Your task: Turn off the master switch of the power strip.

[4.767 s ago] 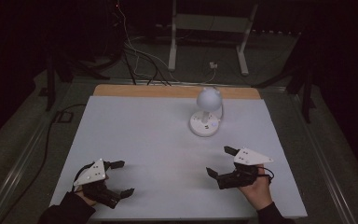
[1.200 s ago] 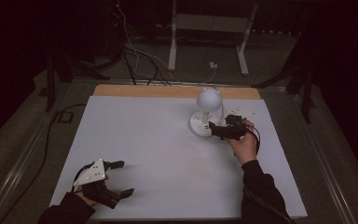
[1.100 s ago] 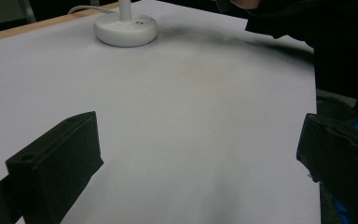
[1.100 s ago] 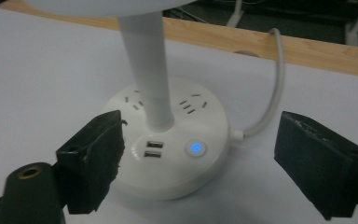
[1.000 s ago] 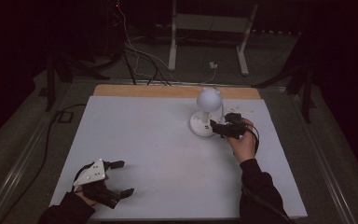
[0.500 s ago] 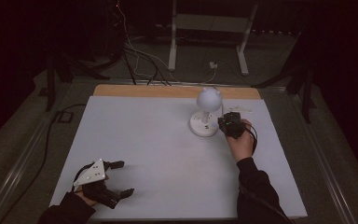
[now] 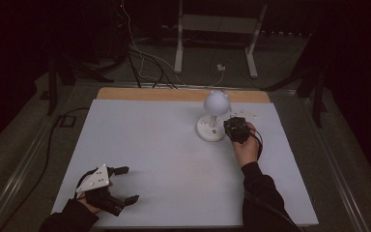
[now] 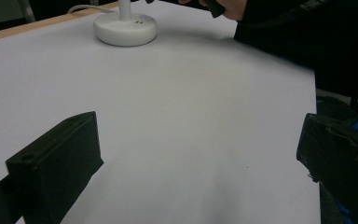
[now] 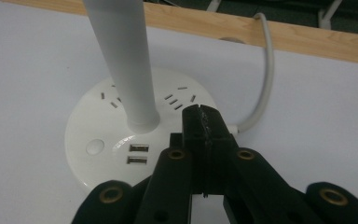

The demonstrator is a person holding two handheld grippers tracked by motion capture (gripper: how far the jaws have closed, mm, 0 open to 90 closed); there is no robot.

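Observation:
A white desk lamp (image 7: 211, 129) stands on the white table top (image 7: 149, 140), right of the middle and toward the far side. It has a round head on a thin stem and a disc base (image 9: 116, 140) with sockets, two USB ports and a round button. My right gripper (image 7: 229, 126) hovers at the base's right rim, and its jaws (image 9: 200, 116) are pressed together with nothing between them. At the near left corner my left gripper (image 7: 127, 184) rests low over the table. It stands wide open (image 8: 198, 163) and empty, and faces the lamp base (image 8: 125, 30).
A wooden strip (image 7: 174, 94) runs along the table's far edge. The lamp's white cable (image 9: 265, 79) curves from the base back over that strip. Behind the table, loose cables and a metal stand (image 7: 215, 29) lie on the dark floor.
My right hand came from the near right of the table up to the lamp base, and its jaws closed there. The left gripper stayed put.

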